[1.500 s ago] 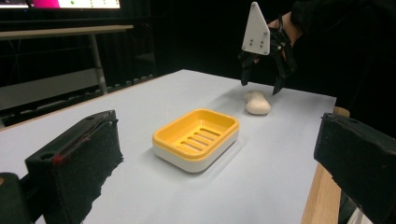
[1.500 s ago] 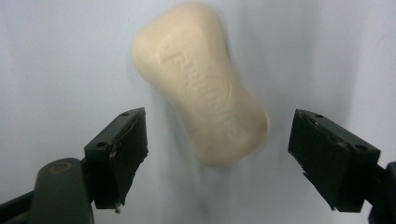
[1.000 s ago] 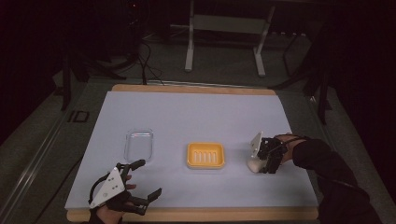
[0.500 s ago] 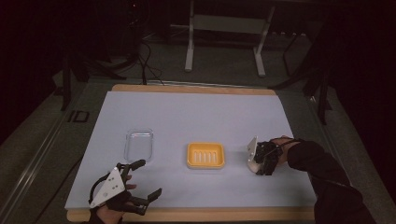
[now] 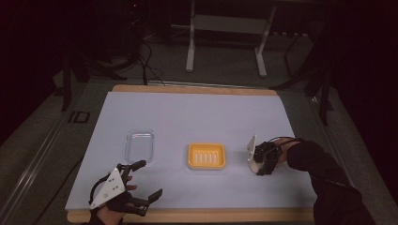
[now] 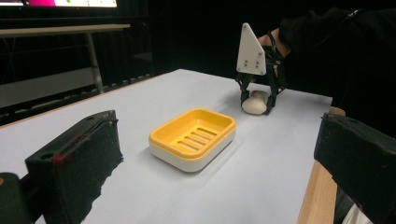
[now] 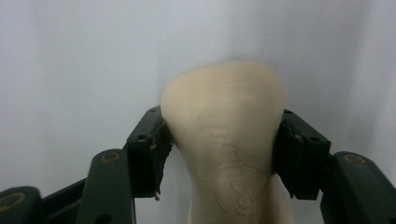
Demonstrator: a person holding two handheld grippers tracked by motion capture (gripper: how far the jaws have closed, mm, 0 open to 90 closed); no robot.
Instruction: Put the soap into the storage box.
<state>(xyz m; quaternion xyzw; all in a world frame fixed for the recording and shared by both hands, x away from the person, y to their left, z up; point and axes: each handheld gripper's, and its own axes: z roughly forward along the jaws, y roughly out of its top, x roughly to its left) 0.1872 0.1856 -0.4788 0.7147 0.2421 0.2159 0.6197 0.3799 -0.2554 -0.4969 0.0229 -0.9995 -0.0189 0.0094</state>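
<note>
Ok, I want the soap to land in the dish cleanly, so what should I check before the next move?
1. Right gripper shut on the cream-coloured bar of soap, jaws on both sides: ok.
2. Yellow ribbed soap dish empty: ok.
3. Table between soap and dish free of obstacles: ok.
4. Left gripper open, away from the dish: ok.
5. Clear plastic lid apart from the dish: ok.
6. Soap lifted off the table: cannot tell.

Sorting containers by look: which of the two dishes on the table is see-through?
The clear dish, nearest the left tool; the other, the yellow dish at the centre, is opaque with a slotted floor.
</note>
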